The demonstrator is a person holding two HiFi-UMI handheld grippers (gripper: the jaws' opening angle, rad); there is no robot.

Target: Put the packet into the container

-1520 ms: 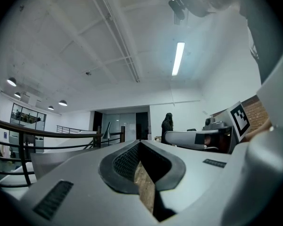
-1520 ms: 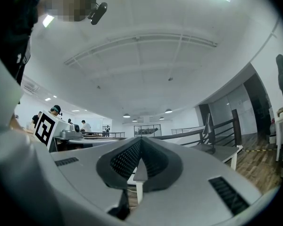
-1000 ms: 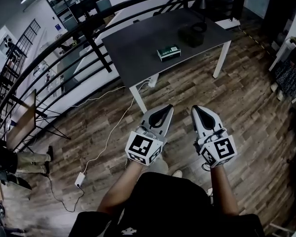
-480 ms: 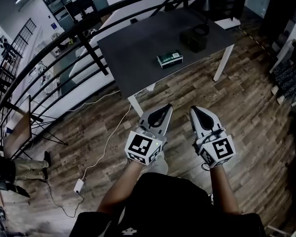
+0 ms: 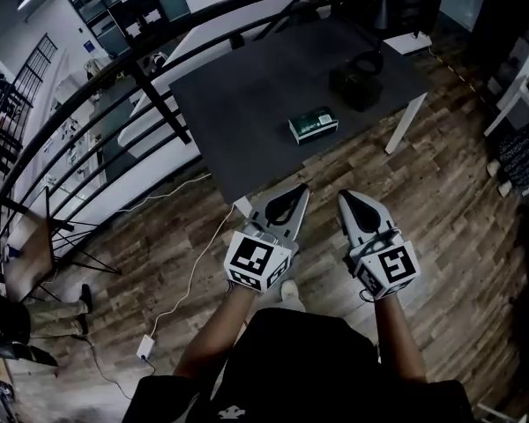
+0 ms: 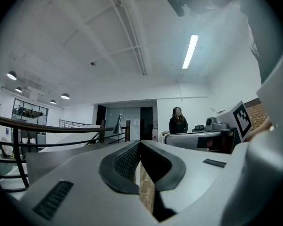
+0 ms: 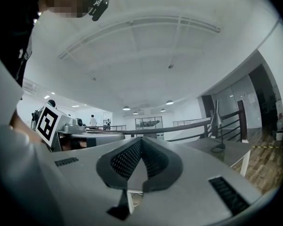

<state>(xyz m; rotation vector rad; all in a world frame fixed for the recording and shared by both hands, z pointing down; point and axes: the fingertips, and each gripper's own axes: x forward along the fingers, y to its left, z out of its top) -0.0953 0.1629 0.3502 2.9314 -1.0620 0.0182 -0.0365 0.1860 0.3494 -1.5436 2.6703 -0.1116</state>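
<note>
While the green packet lies flat on the dark tabletop, well apart from you at about twelve o'clock, you hold the left gripper and right gripper level over the wooden floor, both pairs of jaws closed on nothing. The black container stands near the packet, at its one o'clock, not touching it. Nothing of the task looks done: reaching, gripping and dropping the packet in all remain.

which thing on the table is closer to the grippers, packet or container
The green packet: it lies toward the near edge of the table, while the black container sits farther back by the far right corner.
</note>
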